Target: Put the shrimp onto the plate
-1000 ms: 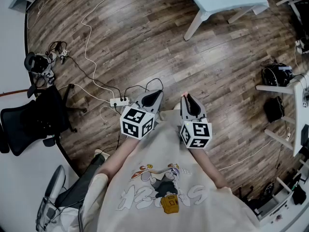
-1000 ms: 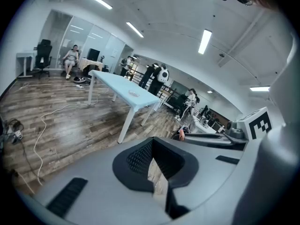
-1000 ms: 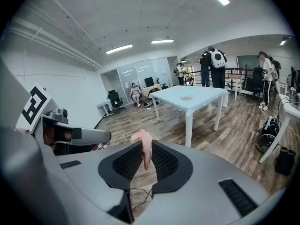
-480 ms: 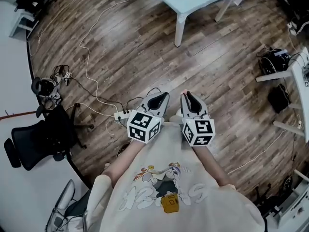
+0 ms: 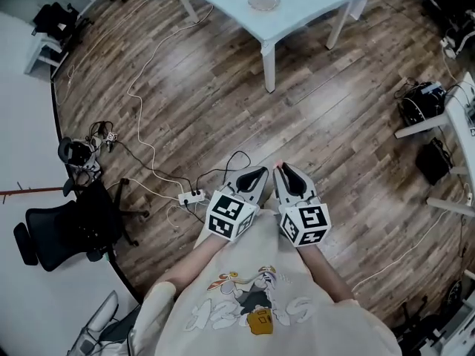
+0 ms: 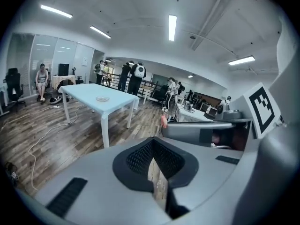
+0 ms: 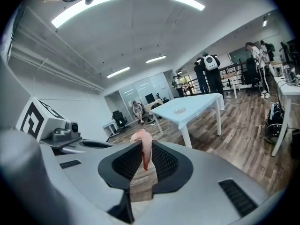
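A pink shrimp [image 7: 144,146] sticks up between the pads of my right gripper [image 7: 143,159], which is shut on it. In the head view the shrimp's tip [image 5: 279,165] shows at the nose of the right gripper [image 5: 283,171], held close in front of the person's chest. The left gripper [image 5: 255,176] is beside it, shut with nothing in it [image 6: 155,162]. A clear glass plate [image 5: 263,1] lies on a light-blue table [image 5: 312,10] well ahead across the wooden floor. The plate also appears far off in the left gripper view [image 6: 102,98] and in the right gripper view [image 7: 179,110].
A black office chair [image 5: 63,228] stands at the left. A power strip [image 5: 191,196] with trailing cables lies on the floor just ahead. Black bags [image 5: 423,102] and a white desk frame [image 5: 453,124] line the right side. Several people stand beyond the table [image 6: 133,76].
The view has advanced toward the blue table, so the table and plate now show more fully. Both grippers stay together at the chest, the right one still holding the shrimp.
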A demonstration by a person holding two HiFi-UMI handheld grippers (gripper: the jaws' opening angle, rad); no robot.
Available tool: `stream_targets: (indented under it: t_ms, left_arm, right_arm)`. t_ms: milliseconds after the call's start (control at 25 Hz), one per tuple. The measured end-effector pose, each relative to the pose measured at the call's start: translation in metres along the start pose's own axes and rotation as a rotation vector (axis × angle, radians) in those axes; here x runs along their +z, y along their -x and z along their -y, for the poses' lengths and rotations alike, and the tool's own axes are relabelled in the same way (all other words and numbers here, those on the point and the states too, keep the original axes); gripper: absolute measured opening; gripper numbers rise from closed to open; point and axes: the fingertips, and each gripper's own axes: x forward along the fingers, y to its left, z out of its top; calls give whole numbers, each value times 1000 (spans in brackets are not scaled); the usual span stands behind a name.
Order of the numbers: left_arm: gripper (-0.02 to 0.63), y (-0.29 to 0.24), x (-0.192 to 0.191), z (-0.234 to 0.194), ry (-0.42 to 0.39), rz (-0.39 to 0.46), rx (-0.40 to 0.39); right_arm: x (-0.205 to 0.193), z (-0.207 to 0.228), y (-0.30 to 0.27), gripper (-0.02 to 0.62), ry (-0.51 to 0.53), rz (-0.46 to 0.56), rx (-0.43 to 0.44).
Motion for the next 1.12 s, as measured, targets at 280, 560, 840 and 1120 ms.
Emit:
stream_targets:
  t_ms: [280, 560, 840, 1120]
  left_arm:
    - [8, -20, -11, -18, 56, -47, 9]
    - [8, -53, 11, -63, 96, -37, -30]
    - [8, -81, 86, -133, 97, 36, -75]
    - [8, -79, 130, -199, 93, 66, -123]
  right_arm:
    - [-2, 21, -18, 77, -87, -27, -17]
    - [12, 44, -65, 78, -94, -67, -76]
    - [71, 52, -135, 78, -108, -61, -122]
    - [113, 39, -199, 77, -18, -39, -173]
